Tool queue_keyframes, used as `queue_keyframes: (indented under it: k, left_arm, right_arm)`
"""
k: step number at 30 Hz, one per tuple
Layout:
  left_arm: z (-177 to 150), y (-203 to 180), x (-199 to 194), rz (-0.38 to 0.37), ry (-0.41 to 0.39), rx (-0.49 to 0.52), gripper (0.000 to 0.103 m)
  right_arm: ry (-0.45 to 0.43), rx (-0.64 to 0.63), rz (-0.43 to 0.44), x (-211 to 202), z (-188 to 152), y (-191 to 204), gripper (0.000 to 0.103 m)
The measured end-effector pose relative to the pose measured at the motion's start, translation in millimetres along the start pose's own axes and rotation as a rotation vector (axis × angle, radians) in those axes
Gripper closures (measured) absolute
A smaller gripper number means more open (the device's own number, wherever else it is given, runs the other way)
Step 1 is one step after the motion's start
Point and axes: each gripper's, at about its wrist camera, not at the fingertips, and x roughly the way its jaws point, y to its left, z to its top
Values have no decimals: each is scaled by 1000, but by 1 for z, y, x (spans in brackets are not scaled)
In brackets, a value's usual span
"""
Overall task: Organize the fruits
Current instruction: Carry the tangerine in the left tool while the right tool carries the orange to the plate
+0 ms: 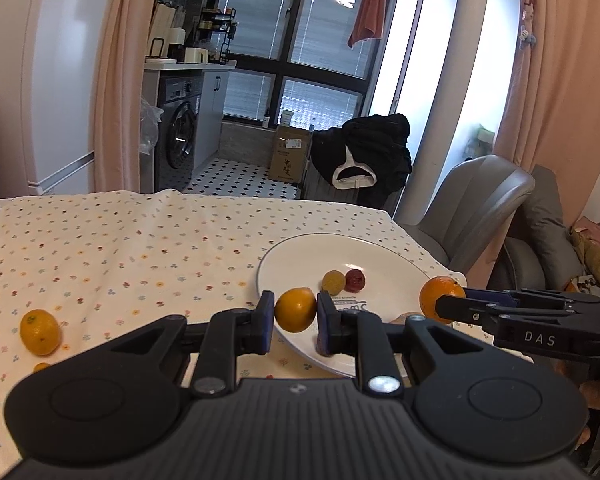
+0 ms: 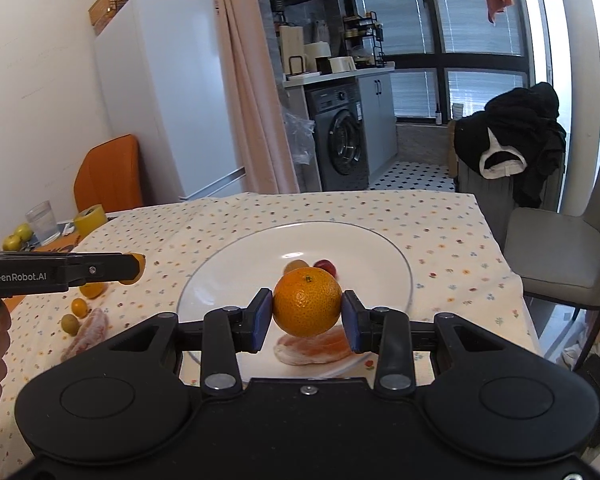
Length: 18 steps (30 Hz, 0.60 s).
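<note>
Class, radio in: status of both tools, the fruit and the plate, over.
Left tool shut on small orange. Right tool shut on mandarin, above plate. Plate holds citrus segment. Nothing blocking.

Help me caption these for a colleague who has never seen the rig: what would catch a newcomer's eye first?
First, the two fruits held in mid-air: the right gripper clamps a mandarin above the near part of the white plate, and the left gripper clamps a smaller orange fruit over the plate's near-left rim. Next, a yellow and a red small fruit sit side by side mid-plate on the flowered tablecloth.
</note>
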Motion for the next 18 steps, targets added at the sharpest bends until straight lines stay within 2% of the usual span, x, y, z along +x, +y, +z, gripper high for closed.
queue_keyframes:
  k: [18]
  left_arm:
    - [-9, -26, 45, -67, 88, 22, 82]
  right_arm:
    - [25, 15, 1, 19, -3, -9, 67]
